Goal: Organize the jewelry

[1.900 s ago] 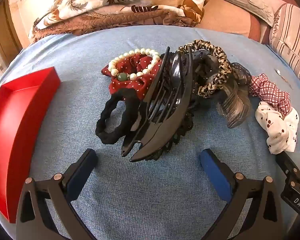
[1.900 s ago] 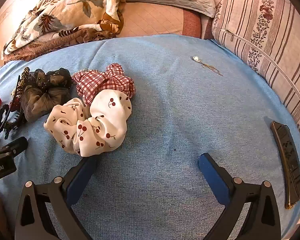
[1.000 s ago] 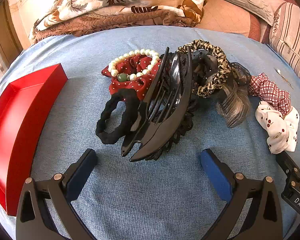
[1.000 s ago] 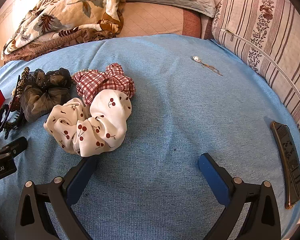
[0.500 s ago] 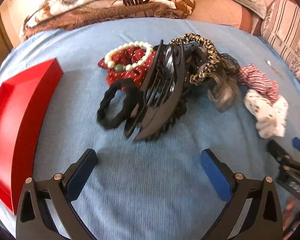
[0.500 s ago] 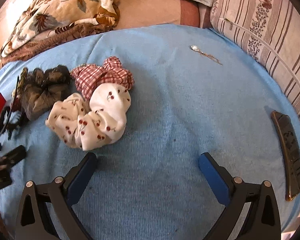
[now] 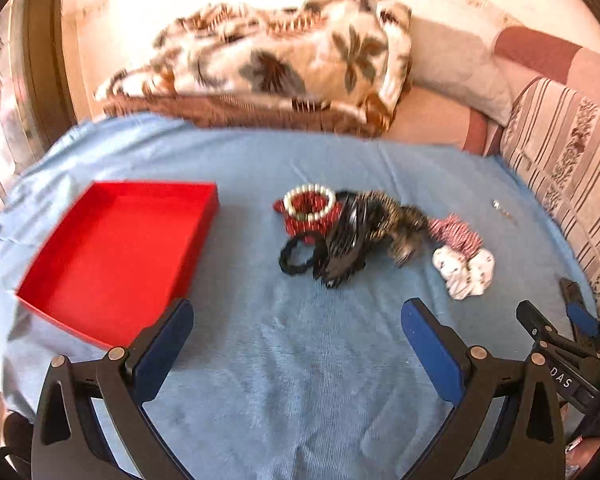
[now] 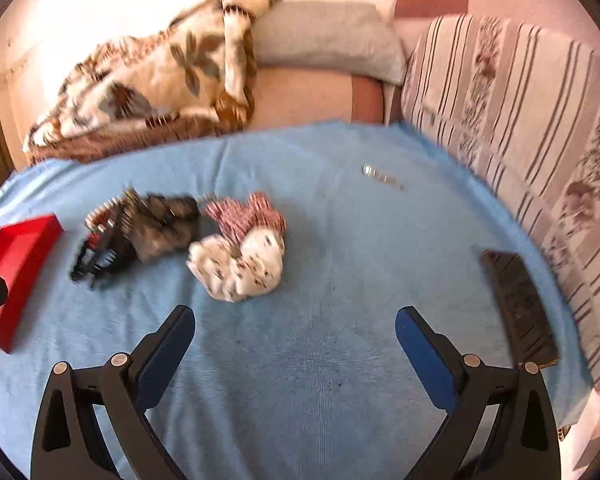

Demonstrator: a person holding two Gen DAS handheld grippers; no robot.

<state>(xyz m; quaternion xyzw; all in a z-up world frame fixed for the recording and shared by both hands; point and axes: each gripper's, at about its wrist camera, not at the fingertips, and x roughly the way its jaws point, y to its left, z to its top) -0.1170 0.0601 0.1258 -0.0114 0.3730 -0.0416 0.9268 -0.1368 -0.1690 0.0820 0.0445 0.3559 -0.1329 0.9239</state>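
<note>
Lay across the whole foreground, a pale blue bedspread [image 7: 300,360], with a leaf-patterned blanket [image 7: 276,60] heaped at its far edge and a striped floral cushion [image 8: 520,120] along its right edge. Sat near the left edge, a shallow red rectangular tray [image 7: 116,248], nothing visible in it. Lay toward the right edge, flat, a dark rectangular remote-like object [image 8: 518,300]. Clustered mid-spread, just right of the tray: a large black plastic claw clip [image 7: 342,244] touching a black fabric hair tie [image 7: 298,256], a red dotted scrunchie [image 7: 308,220] with a white bead bracelet [image 7: 309,202] on top, then a dark sheer scrunchie [image 7: 404,232], a red-checked scrunchie [image 7: 454,232] and a white cherry-print scrunchie [image 8: 240,268]; all blurred. Lay alone toward the far right, a small silver chain [image 8: 382,176].

Hovered over bare spread near its front edge, the left gripper [image 7: 298,332], fingers spread wide and holding nothing, the pile well ahead between their lines. Hovered likewise the right gripper [image 8: 296,334], jaws wide and empty, the white scrunchie ahead, nearer its left finger [image 8: 164,348].
</note>
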